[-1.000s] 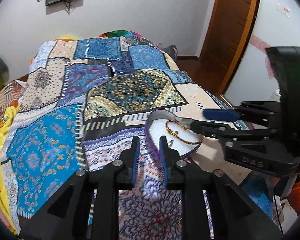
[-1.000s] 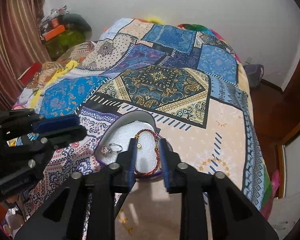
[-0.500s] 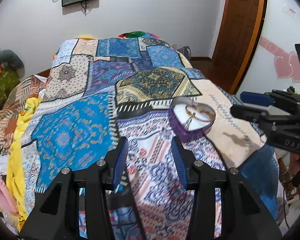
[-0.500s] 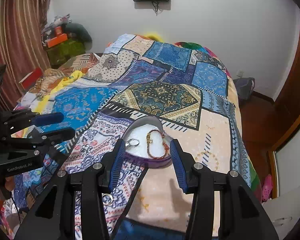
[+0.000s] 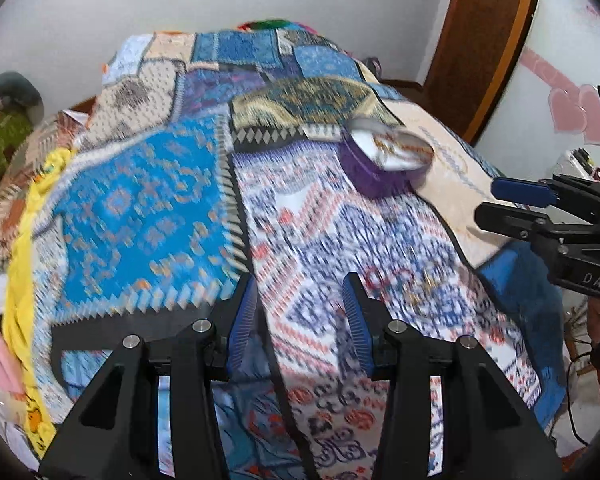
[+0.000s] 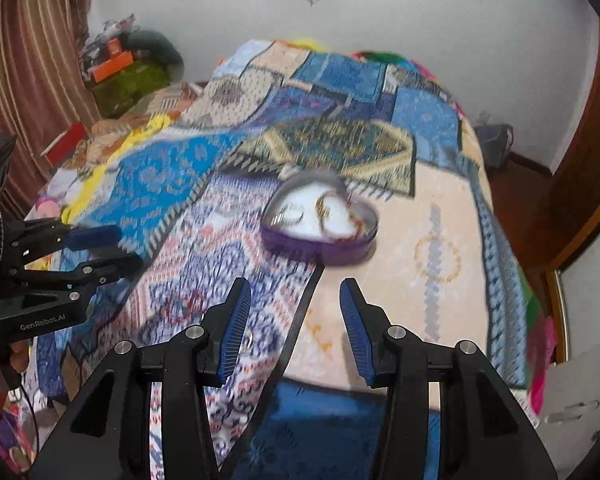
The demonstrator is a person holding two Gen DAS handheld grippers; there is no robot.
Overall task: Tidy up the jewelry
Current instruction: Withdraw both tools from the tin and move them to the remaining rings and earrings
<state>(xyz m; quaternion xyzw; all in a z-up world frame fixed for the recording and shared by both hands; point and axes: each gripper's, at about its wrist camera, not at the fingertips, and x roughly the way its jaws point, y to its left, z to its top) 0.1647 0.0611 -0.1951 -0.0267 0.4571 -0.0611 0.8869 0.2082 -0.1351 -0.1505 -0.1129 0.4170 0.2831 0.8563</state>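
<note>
The purple heart-shaped box [image 6: 320,228] sits on the bed [image 6: 432,248] with a bracelet [image 6: 338,210] and what looks like a ring inside, so the sorting seems largely done. Left tongs [image 5: 298,316] and right tongs [image 6: 294,318] are both released, empty, well apart from the box.

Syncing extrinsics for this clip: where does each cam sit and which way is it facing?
Left wrist: sits on the left tool, looks up the patchwork-quilted bed toward the white wall; own open fingers low, right tool entering at right.
Right wrist: sits on the right tool, same heading; own open fingers low, left tool at left, person's hand gripping it.
Shared: purple heart-shaped jewelry box, ahead-right for left, centred for right; both motion-blurred.
</note>
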